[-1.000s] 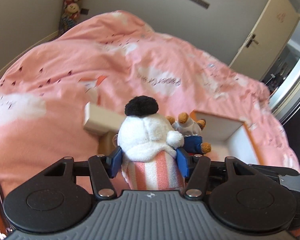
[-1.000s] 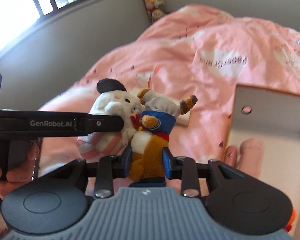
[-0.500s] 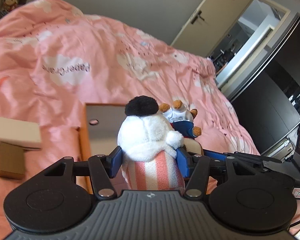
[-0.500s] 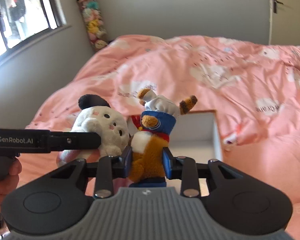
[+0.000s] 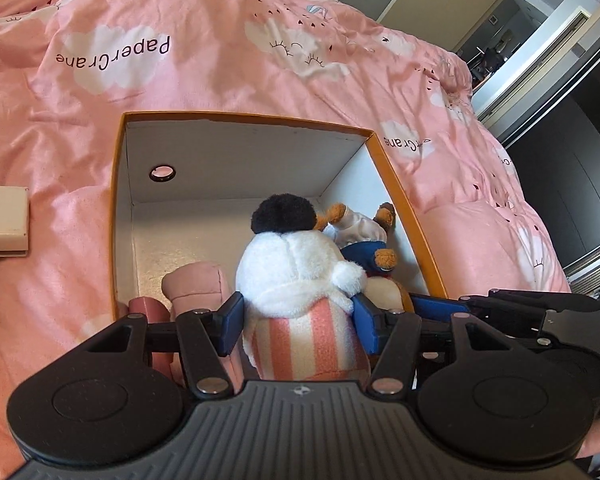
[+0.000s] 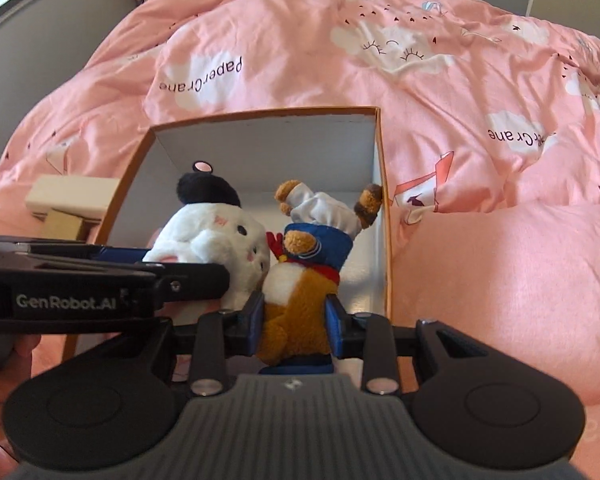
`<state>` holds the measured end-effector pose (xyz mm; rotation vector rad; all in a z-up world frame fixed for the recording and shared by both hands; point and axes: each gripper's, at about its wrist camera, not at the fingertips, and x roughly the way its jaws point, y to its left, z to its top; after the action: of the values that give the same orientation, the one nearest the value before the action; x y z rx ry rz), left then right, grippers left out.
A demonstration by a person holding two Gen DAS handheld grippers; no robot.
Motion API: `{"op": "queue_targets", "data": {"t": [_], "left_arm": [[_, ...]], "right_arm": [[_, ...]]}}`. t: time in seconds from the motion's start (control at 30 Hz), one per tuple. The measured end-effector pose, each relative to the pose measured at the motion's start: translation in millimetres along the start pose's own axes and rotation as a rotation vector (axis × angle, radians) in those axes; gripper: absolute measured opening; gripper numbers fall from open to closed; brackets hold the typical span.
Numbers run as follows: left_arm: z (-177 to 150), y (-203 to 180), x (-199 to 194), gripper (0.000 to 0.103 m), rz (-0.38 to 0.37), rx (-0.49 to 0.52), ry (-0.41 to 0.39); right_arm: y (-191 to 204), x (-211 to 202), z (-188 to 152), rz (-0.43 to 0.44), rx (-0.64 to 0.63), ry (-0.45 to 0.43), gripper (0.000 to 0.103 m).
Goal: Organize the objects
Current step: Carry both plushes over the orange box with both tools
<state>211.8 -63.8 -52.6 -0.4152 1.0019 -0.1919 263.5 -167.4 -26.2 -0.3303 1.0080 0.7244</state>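
Observation:
My left gripper point(image 5: 298, 322) is shut on a white plush with a black tuft and a pink-striped body point(image 5: 296, 276). It holds the plush over the near part of an open orange box with white inside point(image 5: 118, 184). My right gripper point(image 6: 296, 322) is shut on a brown bear plush in blue and white point(image 6: 300, 280), head down inside the same box point(image 6: 382, 184). The two plushes touch side by side. The white plush point(image 6: 216, 236) and the left gripper's arm point(image 6: 100, 280) show in the right wrist view. A pink soft thing point(image 5: 196, 284) lies in the box.
The box rests on a bed with a pink cloud-print duvet point(image 5: 220, 40). A beige box lid point(image 5: 2, 216) lies left of the box; it also shows in the right wrist view point(image 6: 70, 196). An open doorway point(image 5: 540, 20) and dark furniture are at the right.
Both grippers have swung from above the bed to the orange box and come down, so both plushes now hang inside its opening. Both grips are unchanged.

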Motion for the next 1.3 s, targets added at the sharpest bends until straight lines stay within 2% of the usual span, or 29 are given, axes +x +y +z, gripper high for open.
{"op": "queue_targets", "data": {"t": [0.17, 0.27, 0.4, 0.57, 0.7, 0.77, 0.9, 0.97, 1.07, 1.13, 1.17, 1.3], "left_arm": [[-0.9, -6.3, 7.8, 0.065, -0.001, 0.018, 0.003], [-5.8, -7.8, 13.1, 0.065, 0.026, 0.041, 0.003], [-9.7, -3.1, 23.5, 0.066, 0.034, 0.016, 0.020], [-11.5, -4.7, 24.2, 0.069, 0.063, 0.036, -0.019], [-11.6, -0.5, 23.4, 0.069, 0.029, 0.026, -0.014], [-10.7, 3.7, 20.5, 0.070, 0.012, 0.013, -0.015], [-8.4, 14.2, 15.6, 0.073, -0.062, -0.035, 0.009], [-8.2, 15.2, 10.9, 0.073, -0.066, -0.035, 0.001], [-4.8, 19.2, 2.9, 0.065, -0.080, -0.047, 0.009], [-1.6, 20.8, 1.4, 0.050, -0.086, -0.030, 0.053], [-1.5, 20.3, 1.6, 0.047, -0.069, -0.015, 0.066], [-3.9, 18.7, 4.9, 0.044, -0.060, 0.013, 0.075]], "right_arm": [[1.6, 2.2, 3.1, -0.046, -0.046, 0.037, 0.034], [3.2, 5.5, 0.0, -0.079, -0.079, 0.058, 0.034], [9.1, 10.4, -4.6, -0.112, -0.127, 0.060, 0.034], [8.3, 14.5, -2.4, -0.112, -0.132, 0.085, 0.035], [6.5, 13.7, -1.2, -0.090, -0.122, 0.101, 0.035], [1.4, 13.7, -0.2, -0.037, -0.081, 0.120, 0.035], [-1.9, 18.4, 1.1, -0.032, -0.046, 0.121, 0.035], [0.5, 20.1, 2.7, -0.034, -0.052, 0.128, 0.035], [-3.0, 21.2, 6.4, 0.007, -0.028, 0.145, 0.035], [-7.6, 21.1, 8.7, 0.035, 0.015, 0.153, 0.035], [-9.5, 21.0, 10.3, 0.044, 0.033, 0.155, 0.035], [-13.3, 26.2, 16.0, 0.058, 0.096, 0.168, 0.035]]}}
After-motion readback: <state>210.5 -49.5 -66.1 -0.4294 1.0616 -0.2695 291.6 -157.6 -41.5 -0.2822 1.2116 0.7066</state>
